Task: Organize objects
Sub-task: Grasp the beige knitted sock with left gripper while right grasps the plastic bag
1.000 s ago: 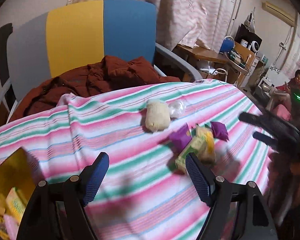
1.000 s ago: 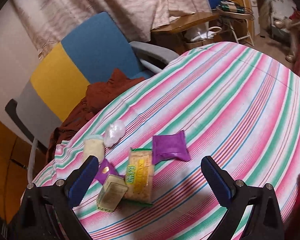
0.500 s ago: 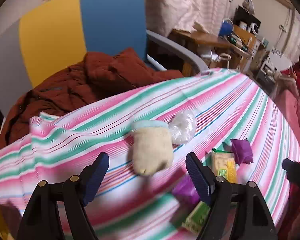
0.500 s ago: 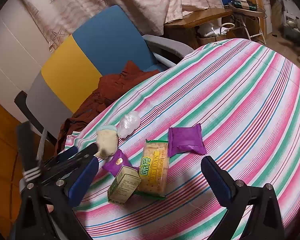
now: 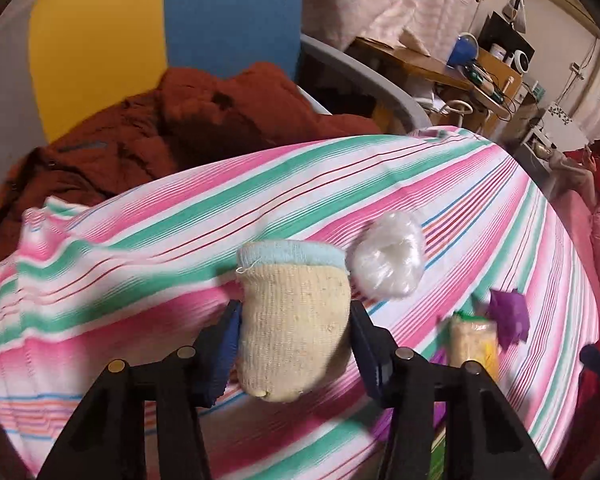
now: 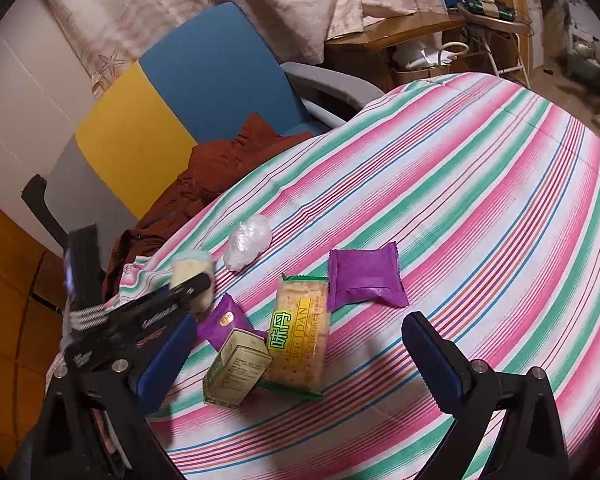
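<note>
- The left gripper point(image 5: 294, 344) is clasping the knitted sock point(image 5: 292, 320) (blue cuff), just beside the plastic ball point(image 5: 388, 266).
- The right gripper point(image 6: 300, 356) is hovering spread wide, nothing held, near the sock.

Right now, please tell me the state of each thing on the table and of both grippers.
Left gripper: shut on sock.
Sock: between the pads.
Right gripper: open, empty.
Cracker pack: sealed, flat.
Purple packet: sealed, flat.
Small box: closed, lying tilted.
</note>
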{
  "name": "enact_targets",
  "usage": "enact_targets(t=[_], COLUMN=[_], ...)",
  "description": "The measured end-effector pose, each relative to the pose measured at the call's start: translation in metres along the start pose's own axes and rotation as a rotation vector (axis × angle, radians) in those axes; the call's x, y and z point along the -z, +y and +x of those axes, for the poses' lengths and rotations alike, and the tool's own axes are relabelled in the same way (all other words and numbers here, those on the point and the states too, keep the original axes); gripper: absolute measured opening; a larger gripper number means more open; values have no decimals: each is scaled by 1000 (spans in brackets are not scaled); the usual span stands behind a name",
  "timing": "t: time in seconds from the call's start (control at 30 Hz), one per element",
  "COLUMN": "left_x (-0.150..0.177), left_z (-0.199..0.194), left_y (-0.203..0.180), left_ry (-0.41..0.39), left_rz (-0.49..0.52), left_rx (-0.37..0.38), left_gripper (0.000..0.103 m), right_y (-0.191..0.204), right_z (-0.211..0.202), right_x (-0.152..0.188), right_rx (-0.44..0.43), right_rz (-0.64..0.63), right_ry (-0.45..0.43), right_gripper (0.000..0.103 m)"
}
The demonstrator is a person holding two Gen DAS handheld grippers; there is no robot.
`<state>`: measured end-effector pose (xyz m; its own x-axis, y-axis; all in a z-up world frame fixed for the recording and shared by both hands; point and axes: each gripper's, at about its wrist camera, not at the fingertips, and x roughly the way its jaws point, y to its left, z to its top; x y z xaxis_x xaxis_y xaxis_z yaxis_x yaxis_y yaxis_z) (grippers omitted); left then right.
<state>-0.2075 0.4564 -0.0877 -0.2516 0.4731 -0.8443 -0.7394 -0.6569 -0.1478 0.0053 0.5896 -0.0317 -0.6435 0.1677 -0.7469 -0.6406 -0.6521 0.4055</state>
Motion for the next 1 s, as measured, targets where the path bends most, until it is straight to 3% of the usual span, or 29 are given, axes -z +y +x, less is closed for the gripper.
enact_targets(t=[0.2, 0.47, 0.63, 0.73, 0.8, 0.87, 1.0], left_x=[41, 88, 87, 86, 87, 87, 86], left_z=[-27, -57, -55, -51, -47, -45, -43], left_y=[23, 19, 24, 30, 33, 37, 40], left_ry=[25, 5, -3, 2, 17, 23, 32], left_rz=[-117, -108, -133, -171, -181, -205, -216], left_rx=[-20, -63, -56, -27, -4, 19, 39], left_gripper=[53, 53, 53, 53, 54, 54, 56], right_y=[10, 33, 52, 63, 69, 72, 77], right_z=[6, 17, 37, 68, 90, 112, 143], right_x=[4, -3, -33, -51, -58, -61, -58], right_rx=[14, -34, -40, 1, 41, 58, 108], right_rz=[-54, -109, -145, -163, -181, -173, -181], right_ry=[18, 76, 77, 126, 157, 208, 261], right_gripper=[103, 103, 103, 102, 95, 76, 61])
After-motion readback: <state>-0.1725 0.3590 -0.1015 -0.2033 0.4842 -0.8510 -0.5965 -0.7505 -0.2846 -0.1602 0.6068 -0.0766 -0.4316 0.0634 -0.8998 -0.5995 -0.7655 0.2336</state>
